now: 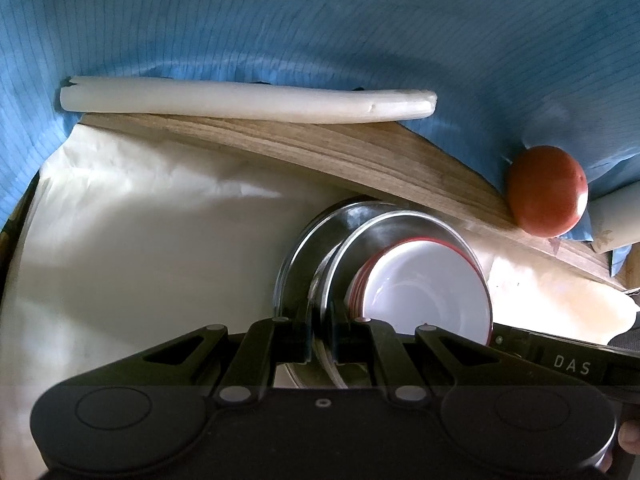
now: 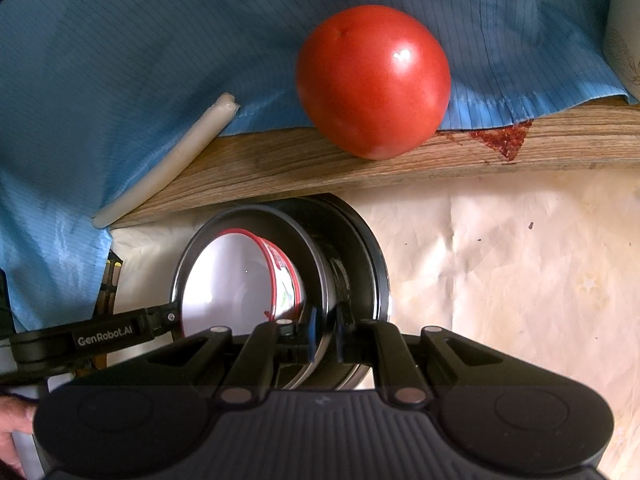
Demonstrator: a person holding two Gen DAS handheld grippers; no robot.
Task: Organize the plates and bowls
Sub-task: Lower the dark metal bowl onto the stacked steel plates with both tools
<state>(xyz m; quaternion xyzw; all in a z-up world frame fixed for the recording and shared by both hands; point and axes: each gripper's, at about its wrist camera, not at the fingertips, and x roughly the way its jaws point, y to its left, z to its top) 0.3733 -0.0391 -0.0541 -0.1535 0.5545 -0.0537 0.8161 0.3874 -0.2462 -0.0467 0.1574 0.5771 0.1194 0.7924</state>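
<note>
A stack of steel plates [image 1: 356, 232] holds a white bowl with a red rim [image 1: 432, 288] nested inside. The stack stands on edge against cream paper. My left gripper [image 1: 322, 340] is shut on the rim of the steel plate. In the right wrist view the same steel plates [image 2: 320, 240] and the white red-rimmed bowl [image 2: 240, 276] show from the other side. My right gripper [image 2: 324, 336] is shut on the opposite rim of the steel plate. The right gripper's arm [image 1: 568, 364] shows in the left view, and the left one [image 2: 104, 336] in the right view.
A red tomato [image 2: 374, 80] rests on a wooden board edge [image 2: 320, 160] against blue cloth [image 2: 120, 40]. A white stick [image 1: 240, 104] lies along the board. Cream paper [image 1: 160, 260] covers the surface. A red stain [image 2: 504, 140] marks the wood.
</note>
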